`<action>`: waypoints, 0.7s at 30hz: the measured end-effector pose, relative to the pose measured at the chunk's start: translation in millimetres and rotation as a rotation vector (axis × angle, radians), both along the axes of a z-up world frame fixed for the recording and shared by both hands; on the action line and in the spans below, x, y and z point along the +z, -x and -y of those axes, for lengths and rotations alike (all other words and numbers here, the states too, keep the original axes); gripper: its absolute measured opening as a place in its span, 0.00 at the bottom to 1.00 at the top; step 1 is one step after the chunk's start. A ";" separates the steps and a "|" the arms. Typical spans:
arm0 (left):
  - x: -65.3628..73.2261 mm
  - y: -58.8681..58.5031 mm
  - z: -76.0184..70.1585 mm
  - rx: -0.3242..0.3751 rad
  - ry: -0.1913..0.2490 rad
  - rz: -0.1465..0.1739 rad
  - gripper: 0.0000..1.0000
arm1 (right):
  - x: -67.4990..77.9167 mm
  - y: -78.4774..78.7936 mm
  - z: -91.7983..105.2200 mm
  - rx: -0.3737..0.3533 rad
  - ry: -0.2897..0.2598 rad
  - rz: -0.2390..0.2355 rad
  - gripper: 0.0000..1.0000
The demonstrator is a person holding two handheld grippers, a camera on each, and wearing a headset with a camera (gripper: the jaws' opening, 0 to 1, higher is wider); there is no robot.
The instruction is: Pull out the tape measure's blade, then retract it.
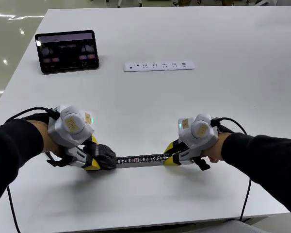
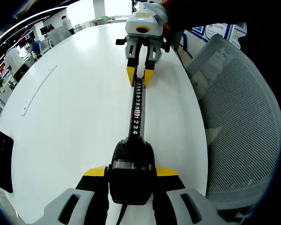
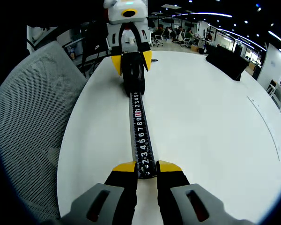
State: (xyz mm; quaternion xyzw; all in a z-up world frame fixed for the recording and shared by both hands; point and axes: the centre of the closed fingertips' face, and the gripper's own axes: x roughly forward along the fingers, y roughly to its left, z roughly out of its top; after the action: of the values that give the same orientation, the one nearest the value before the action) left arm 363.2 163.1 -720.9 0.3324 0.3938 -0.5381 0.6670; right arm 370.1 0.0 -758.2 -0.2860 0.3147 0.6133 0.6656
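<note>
Close to the table's [image 1: 150, 199] near edge, low in the head view, the left hand-held gripper [image 1: 94, 154] clamps the black tape measure [image 1: 105, 156]. The right hand-held gripper [image 1: 169, 154] pinches the tip of its blade [image 1: 140, 158], which lies flat between them. Open tabletop reaches to a tablet [image 1: 66, 50] and power strip [image 1: 158, 65]. Blade numerals read 1 to 9.

tape measure case [image 2: 131, 171]: black plastic, semi-gloss. blade [image 3: 140, 126]: smooth, faint sheen. table [image 1: 184, 107]: white, smooth, matt. chair [image 3: 33, 122], 9 o'clock in right gripper view: grey mesh.
</note>
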 end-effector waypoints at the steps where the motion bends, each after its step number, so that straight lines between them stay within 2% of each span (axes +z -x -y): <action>1: 0.0 0.0 0.0 0.000 0.000 0.000 0.32 | 0.0 -0.3 0.2 0.000 0.000 0.000 0.11; 21: -1.5 -1.5 -0.4 0.010 0.010 -0.005 0.32 | -0.3 -3.5 25.2 -0.025 0.011 -0.003 0.11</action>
State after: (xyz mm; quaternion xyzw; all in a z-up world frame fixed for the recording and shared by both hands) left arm 364.6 163.5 -722.4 0.3258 0.3946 -0.5374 0.6703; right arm 373.6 -25.2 -758.5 -0.2848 0.3225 0.6035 0.6714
